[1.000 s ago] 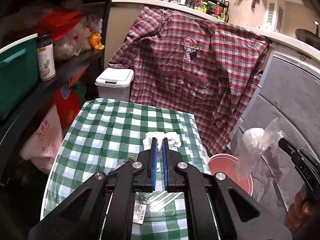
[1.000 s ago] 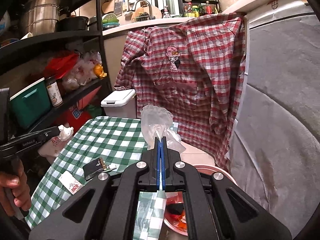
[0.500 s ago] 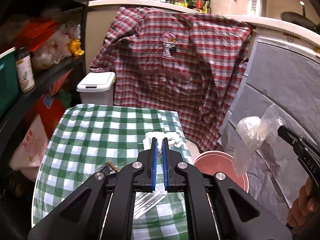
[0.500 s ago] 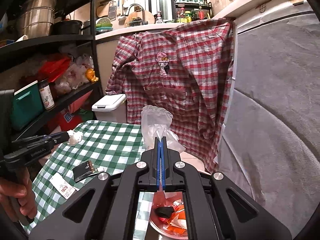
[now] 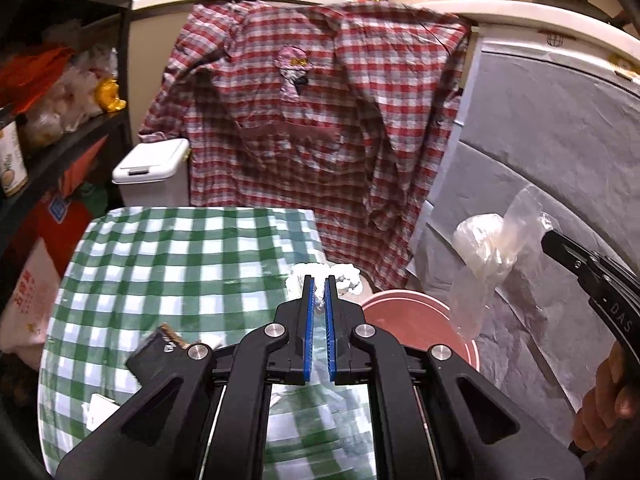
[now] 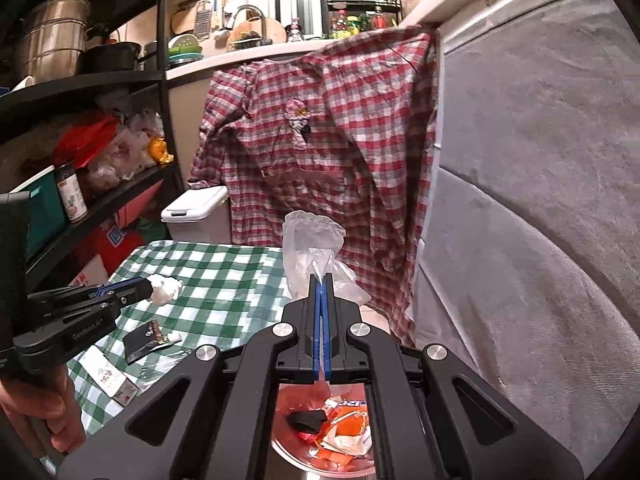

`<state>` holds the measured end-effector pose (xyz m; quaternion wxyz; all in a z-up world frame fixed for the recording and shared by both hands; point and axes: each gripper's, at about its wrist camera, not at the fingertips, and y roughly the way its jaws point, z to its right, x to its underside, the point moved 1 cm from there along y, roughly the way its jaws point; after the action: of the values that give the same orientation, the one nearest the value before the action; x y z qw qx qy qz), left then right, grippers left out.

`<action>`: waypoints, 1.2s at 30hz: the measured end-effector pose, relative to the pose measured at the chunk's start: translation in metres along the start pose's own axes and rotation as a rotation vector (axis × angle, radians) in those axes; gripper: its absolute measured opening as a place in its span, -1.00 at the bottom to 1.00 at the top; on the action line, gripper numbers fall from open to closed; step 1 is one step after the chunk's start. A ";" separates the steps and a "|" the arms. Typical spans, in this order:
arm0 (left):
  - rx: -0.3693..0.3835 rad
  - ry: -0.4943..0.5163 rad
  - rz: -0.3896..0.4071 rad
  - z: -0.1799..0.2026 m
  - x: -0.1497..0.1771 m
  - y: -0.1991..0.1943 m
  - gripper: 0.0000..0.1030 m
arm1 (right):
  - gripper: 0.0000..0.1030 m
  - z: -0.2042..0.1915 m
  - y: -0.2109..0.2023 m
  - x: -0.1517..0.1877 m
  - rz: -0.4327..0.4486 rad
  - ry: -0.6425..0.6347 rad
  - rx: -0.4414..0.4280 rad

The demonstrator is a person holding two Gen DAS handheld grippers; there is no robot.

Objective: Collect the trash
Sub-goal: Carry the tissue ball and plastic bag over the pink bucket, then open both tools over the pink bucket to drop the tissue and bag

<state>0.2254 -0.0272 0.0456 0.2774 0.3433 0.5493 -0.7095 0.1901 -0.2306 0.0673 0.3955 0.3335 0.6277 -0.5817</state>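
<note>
My left gripper (image 5: 318,280) is shut on a crumpled white tissue (image 5: 334,276), held over the right edge of the green-checked table (image 5: 180,260), beside the red bin (image 5: 404,293). The right wrist view shows that same gripper (image 6: 150,290) and tissue (image 6: 164,288) from the side. My right gripper (image 6: 320,278) is shut on a clear plastic bag (image 6: 312,244) and hangs above the red bin (image 6: 286,402), which holds several wrappers. In the left wrist view the bag (image 5: 484,248) dangles from the right gripper (image 5: 546,238) over the bin's far side.
A black wrapper (image 6: 144,338) and a white packet (image 6: 110,378) lie on the table near its front. A white lidded can (image 5: 152,168) stands behind the table. A plaid shirt (image 5: 320,120) hangs from the counter. Dark shelves (image 6: 100,80) full of goods line the left; grey covered panels stand on the right.
My left gripper has carried the tissue rightward, from over the table to its right edge near the red bin. The right gripper drifted a little with the bag, and the bin's contents now show beneath it.
</note>
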 end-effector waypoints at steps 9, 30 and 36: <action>0.072 0.090 -0.060 0.038 0.011 0.031 -0.90 | -0.98 0.022 0.013 0.005 -0.028 0.022 0.029; 0.181 0.147 -0.116 0.074 0.014 0.058 -0.40 | -0.47 0.048 0.034 0.010 -0.090 0.065 0.057; 0.174 0.112 -0.087 0.057 0.006 0.046 -0.40 | -0.43 0.041 0.031 0.009 -0.078 0.061 0.050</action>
<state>0.2469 -0.0936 0.0229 0.1844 0.3812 0.5148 -0.7454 0.2180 -0.2681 0.0443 0.3445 0.3363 0.6372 -0.6018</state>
